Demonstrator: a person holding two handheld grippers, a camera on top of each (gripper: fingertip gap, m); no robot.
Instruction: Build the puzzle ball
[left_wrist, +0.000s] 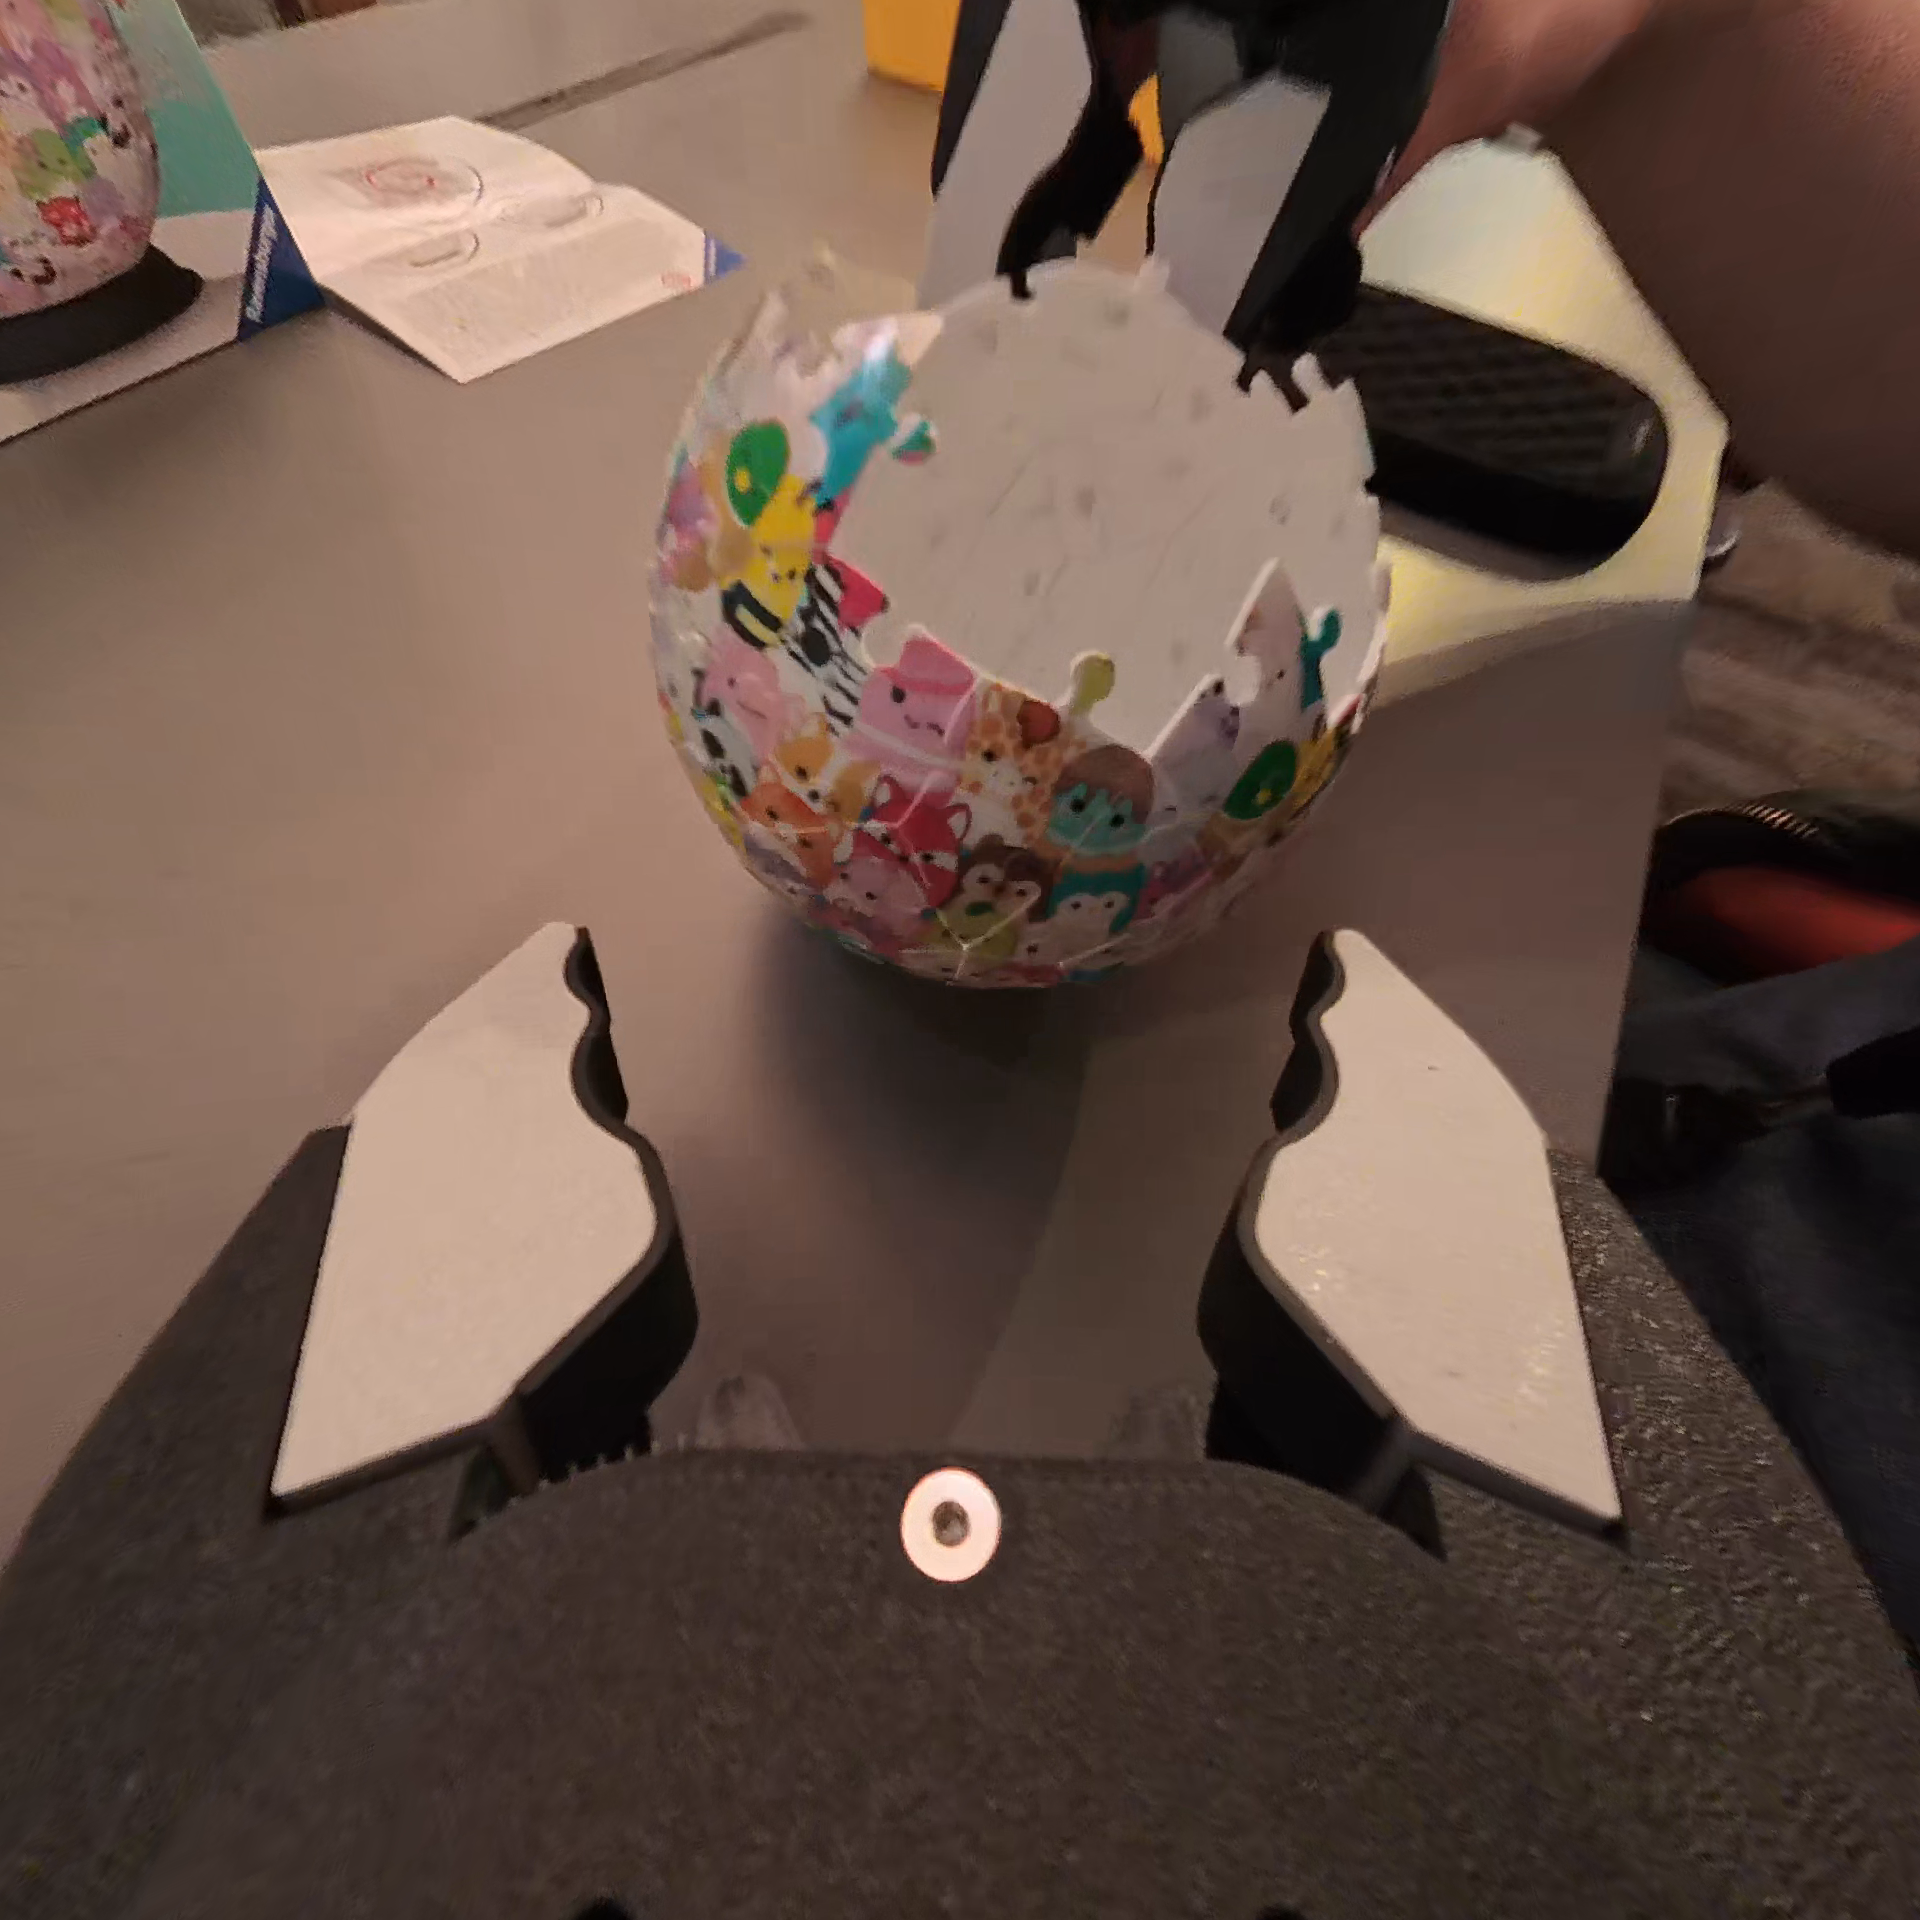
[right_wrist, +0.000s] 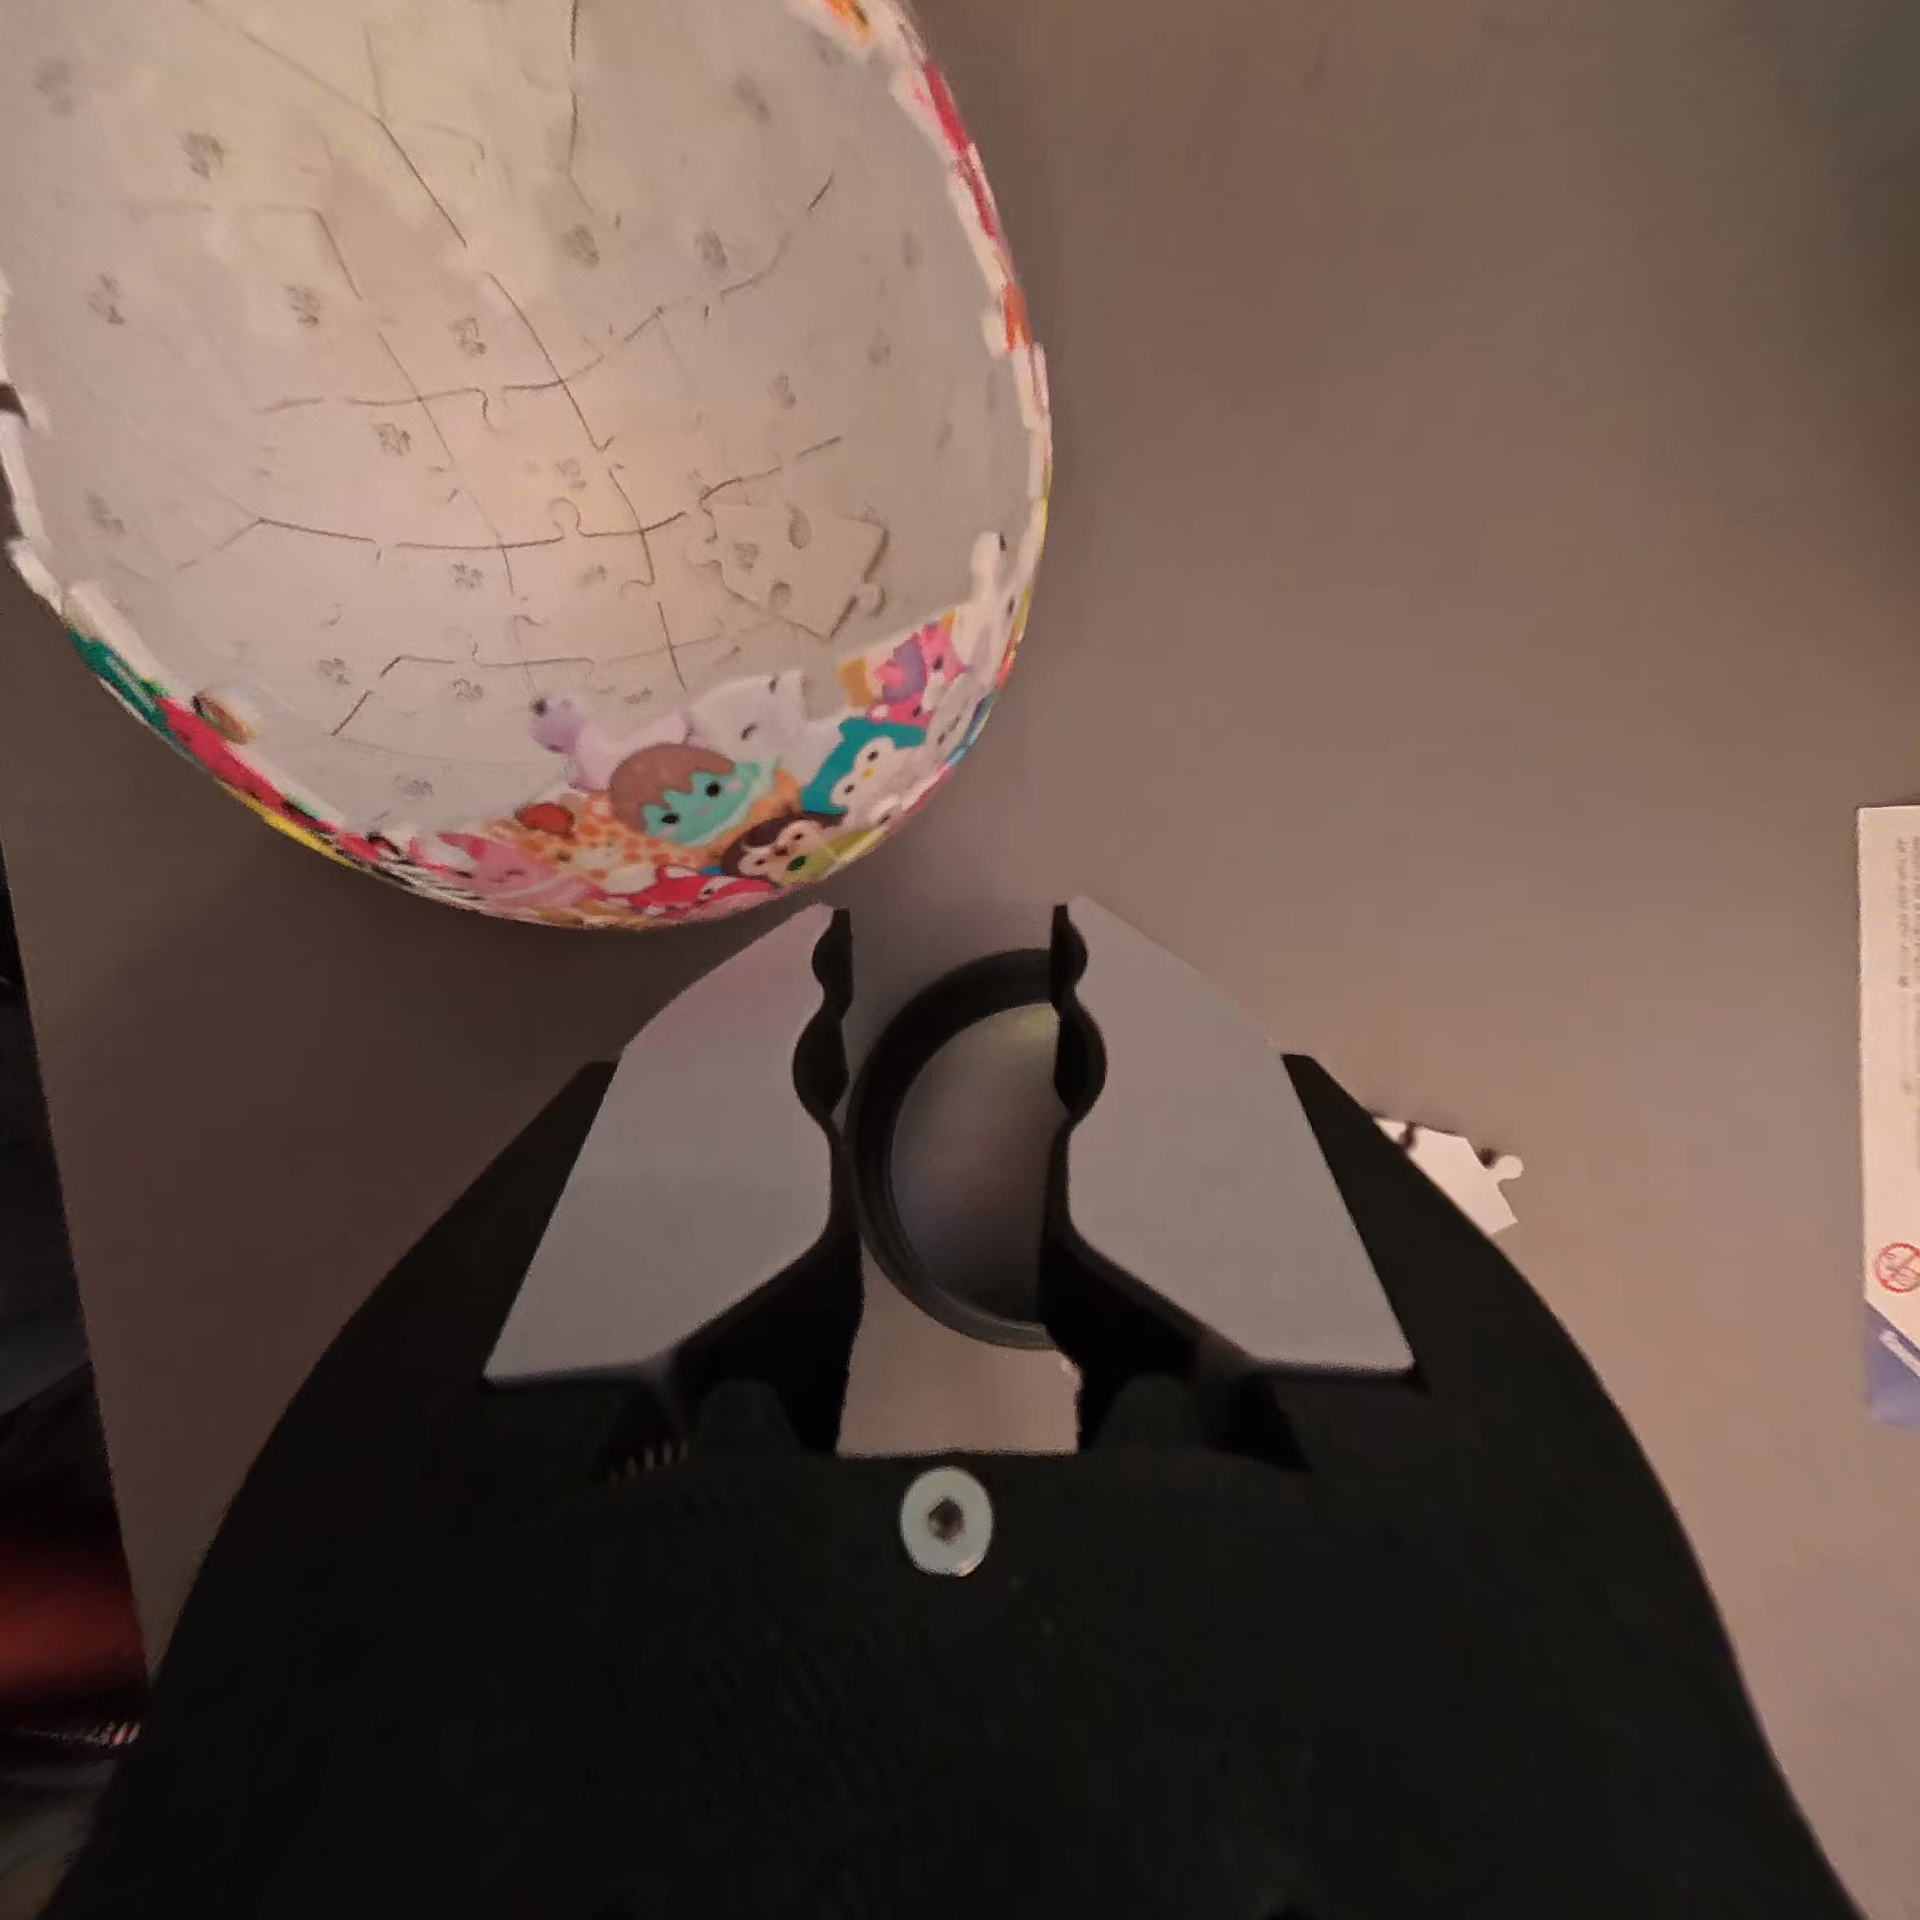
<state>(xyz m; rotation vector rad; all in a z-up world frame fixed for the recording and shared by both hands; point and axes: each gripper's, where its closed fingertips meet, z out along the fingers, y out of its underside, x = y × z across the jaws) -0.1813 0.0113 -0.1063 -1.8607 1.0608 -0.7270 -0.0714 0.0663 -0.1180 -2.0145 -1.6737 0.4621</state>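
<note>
Grey table (left_wrist: 312, 727) underlies everything. Ahead of my spread, empty left gripper (left_wrist: 945, 956) sits the half-built puzzle ball (left_wrist: 935, 810) — my right gripper (right_wrist: 951, 920), part-open and empty, hovers over its rim. Next, I judge: fetching the loose piece (right_wrist: 1455, 1174) at right.

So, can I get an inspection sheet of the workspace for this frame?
Surface: grey table, mostly bare.
Job's things: puzzle ball part built, its top open; black ring and loose white piece on the table.
Clutter: leaflet, box, yellow object.
Grippers: left tool open, short of the ball; right tool open, empty, by the ball's far rim.
Cables: nothing seen.
Surroundings: dark bag and black mesh item beside the table.
</note>
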